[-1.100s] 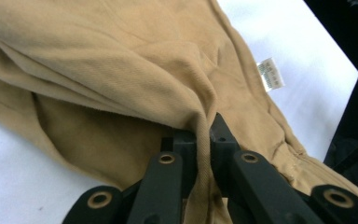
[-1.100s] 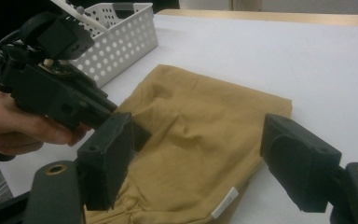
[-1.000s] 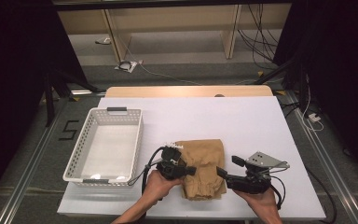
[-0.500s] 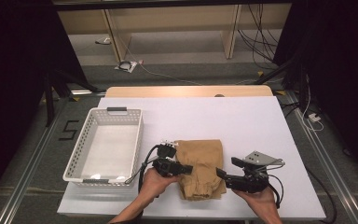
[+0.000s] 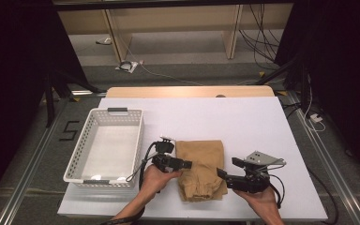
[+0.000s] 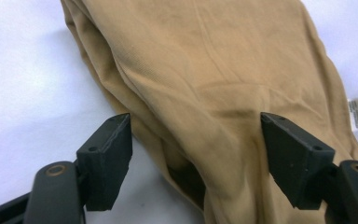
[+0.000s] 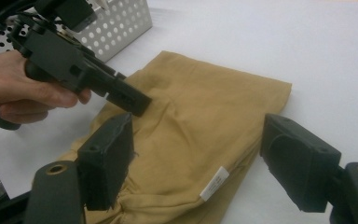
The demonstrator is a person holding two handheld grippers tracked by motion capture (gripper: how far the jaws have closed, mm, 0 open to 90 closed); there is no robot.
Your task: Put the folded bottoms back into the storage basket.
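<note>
A folded tan garment (image 5: 200, 164) lies on the white table (image 5: 243, 122) near its front edge. My left gripper (image 5: 185, 165) is at the garment's left edge. In the left gripper view its jaws stand open (image 6: 196, 130), one over the table and one over the cloth (image 6: 205, 70), straddling the folded edge. My right gripper (image 5: 227, 168) is at the garment's lower right corner. It is open (image 7: 200, 135), with the cloth (image 7: 191, 121) and its white label (image 7: 214, 183) between the jaws. The right gripper view also has the left gripper (image 7: 121, 93) resting on the cloth.
A white perforated basket (image 5: 79, 154) stands empty to the left of the garment, close to the left hand; its wall (image 7: 116, 23) appears in the right gripper view. Bare table stretches behind and to the right. Cables lie on the floor beyond.
The left gripper has shifted a little up and turned at the garment's left edge. The right gripper has hardly moved. The garment lies where it was.
</note>
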